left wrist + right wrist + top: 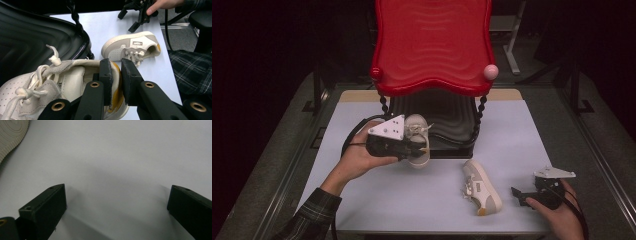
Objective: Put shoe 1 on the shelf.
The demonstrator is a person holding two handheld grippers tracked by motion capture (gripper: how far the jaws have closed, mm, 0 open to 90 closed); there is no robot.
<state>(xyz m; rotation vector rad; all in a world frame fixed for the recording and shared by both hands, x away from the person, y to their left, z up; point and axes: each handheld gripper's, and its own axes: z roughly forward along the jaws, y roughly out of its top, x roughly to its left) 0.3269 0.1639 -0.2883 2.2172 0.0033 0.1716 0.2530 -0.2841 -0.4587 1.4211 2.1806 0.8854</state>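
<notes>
The left tongs (414, 150) are clamped on the heel collar of a small cream shoe (417, 131), one jaw inside the opening against the yellow lining and the other outside at the heel, and hold it clear of the table (362, 200) near the middle of its far edge, right in front of the black lower tray (447, 125) of a red-topped stand (432, 45). The second shoe (482, 187) lies on its side near the front edge, right of centre, with the right tongs (522, 196) just beside it toward the front right corner, jaws spread wide over bare table with nothing between them. The shoe looks light and fairly soft: the padded collar gives under the pads, so the stiffened heel rim is a sensible place to take hold, while the loose knotted laces (53, 58) could snag on the stand's tray edge, and a pinch at one end will probably let the toe droop. The rubber sole should sit without sliding. On the tongue of the held shoe only the letters "TO" can be read in the left gripper view; the small side tag (137, 43) on the lying shoe is too blurred to make out.
</notes>
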